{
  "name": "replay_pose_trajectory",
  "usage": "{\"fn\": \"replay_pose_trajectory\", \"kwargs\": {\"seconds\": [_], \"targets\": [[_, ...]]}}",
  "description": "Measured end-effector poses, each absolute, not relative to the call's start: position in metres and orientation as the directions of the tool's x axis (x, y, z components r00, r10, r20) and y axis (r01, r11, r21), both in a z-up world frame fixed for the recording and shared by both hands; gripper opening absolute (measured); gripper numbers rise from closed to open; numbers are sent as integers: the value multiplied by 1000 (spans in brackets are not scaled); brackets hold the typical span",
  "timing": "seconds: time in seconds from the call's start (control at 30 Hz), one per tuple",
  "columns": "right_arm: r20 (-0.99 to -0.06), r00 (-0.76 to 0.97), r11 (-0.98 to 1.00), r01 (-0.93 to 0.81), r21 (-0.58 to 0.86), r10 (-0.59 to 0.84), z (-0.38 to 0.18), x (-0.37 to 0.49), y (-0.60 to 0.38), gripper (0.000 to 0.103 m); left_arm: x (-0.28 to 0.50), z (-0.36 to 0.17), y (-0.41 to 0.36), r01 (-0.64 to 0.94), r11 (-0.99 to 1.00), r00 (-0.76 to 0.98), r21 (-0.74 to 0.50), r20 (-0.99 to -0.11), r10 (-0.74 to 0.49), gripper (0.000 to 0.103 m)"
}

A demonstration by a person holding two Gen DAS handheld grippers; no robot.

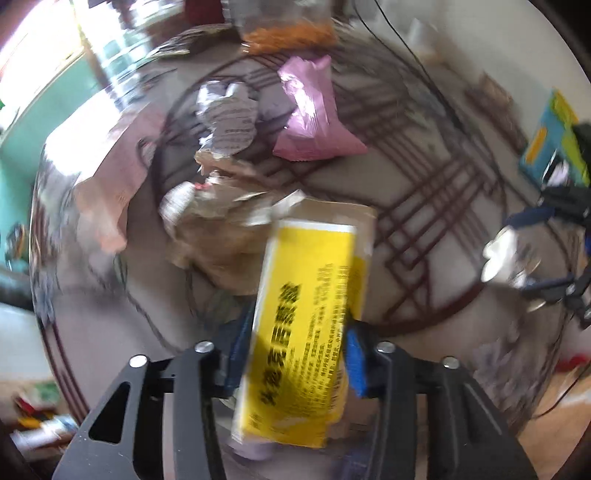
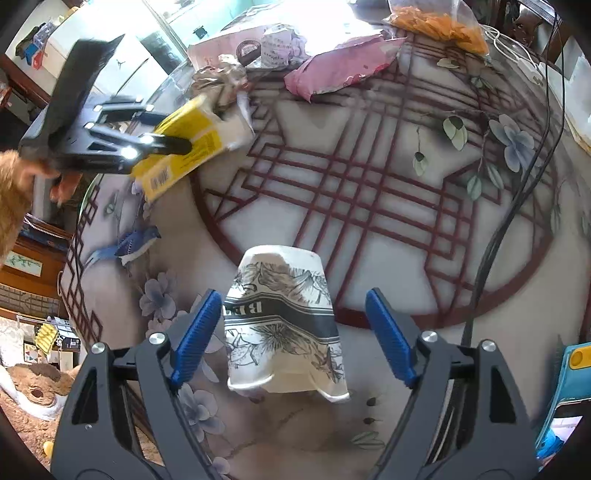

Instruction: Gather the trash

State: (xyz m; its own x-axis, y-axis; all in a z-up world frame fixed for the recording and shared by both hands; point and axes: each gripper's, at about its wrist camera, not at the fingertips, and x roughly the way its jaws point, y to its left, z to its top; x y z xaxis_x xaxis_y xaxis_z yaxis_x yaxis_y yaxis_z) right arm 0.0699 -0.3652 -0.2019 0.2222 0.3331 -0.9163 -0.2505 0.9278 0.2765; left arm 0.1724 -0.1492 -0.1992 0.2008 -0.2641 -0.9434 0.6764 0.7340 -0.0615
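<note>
Two fisheye views look down on a round table [image 2: 424, 229] printed with a dark red lattice and blue flowers. In the left wrist view, which is blurred, the left gripper [image 1: 295, 354] has its blue pads pinching a flat yellow box [image 1: 310, 325] with black print, which runs from the middle of the frame down towards 6 o'clock. Beyond the box, towards 11 o'clock, lies crumpled brown paper [image 1: 221, 236], then crumpled white printed paper [image 1: 229, 118], and at 12 o'clock a pink plastic pouch [image 1: 314, 114]. In the right wrist view, the right gripper [image 2: 291, 332] has its jaws spread wide on either side of a crushed paper cup [image 2: 284, 321] with dark leaf drawings, lying upturned on the table; the left pad is just beside the cup, the right pad apart from it. At 10 o'clock a hand [image 2: 18, 173] carries the other gripper with the yellow box. A bag of orange snacks [image 2: 436, 22] sits at 1 o'clock, and a black cable [image 2: 517, 199] crosses at 3 o'clock.
</note>
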Motion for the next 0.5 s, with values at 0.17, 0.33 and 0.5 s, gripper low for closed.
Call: {"fn": "replay_pose_trajectory", "kwargs": {"seconds": [0.17, 0.33, 0.5], "targets": [[-918, 234, 940, -198, 277, 320, -203, 70, -369, 81, 142, -184, -126, 545, 825, 258, -150, -906, -336, 38], [-911, 242, 941, -142, 306, 333, -204, 68, -369, 81, 117, -160, -115, 391, 892, 355, -225, -858, -372, 38], [-910, 257, 946, -109, 306, 324, -202, 65, -362, 81, 102, -136, -116, 253, 941, 448, -226, -835, -321, 38]]}}
